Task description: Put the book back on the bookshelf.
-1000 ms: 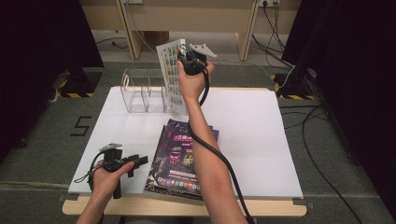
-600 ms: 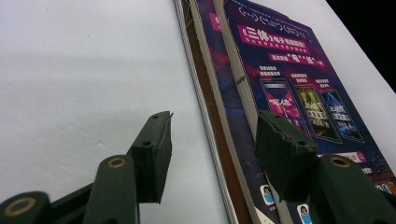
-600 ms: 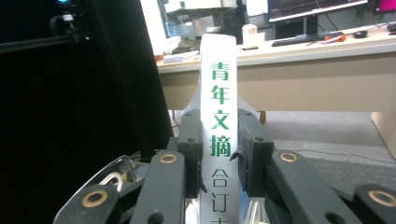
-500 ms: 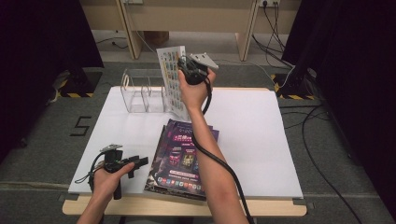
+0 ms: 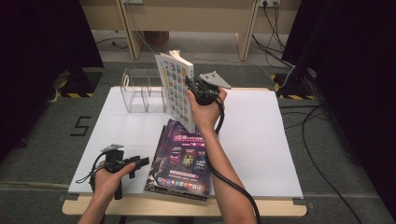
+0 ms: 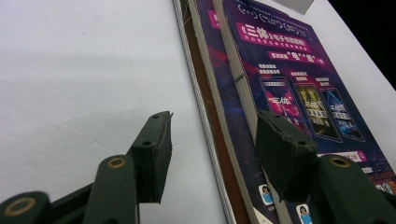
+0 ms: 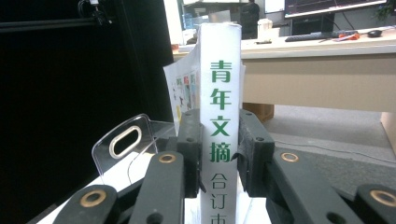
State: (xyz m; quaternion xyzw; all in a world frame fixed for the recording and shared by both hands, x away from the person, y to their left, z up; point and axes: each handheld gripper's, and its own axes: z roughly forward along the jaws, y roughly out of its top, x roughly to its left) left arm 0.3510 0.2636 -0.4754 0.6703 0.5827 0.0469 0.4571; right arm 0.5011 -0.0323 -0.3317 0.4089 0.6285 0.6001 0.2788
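Book (image 5: 175, 88) work from near to far: the left gripper (image 5: 135, 163) rests by the tabletop's (image 5: 261, 140) near left corner, jaws spread and empty, parked beside the purple magazines (image 5: 184, 158) by the near edge. Beyond them the right gripper (image 5: 192, 86) clamps the book by its spine (image 7: 219, 121), upright above the middle, probably bound for the clear rack (image 5: 140, 91) at the far left corner.

purple magazines (image 5: 183, 161): flat on my white table (image 5: 261, 140), near its front edge
floor marking "5" (image 5: 80, 126): just left of the table
wooden bench legs (image 5: 133, 30): behind the table
cables (image 5: 322, 140): right of the table
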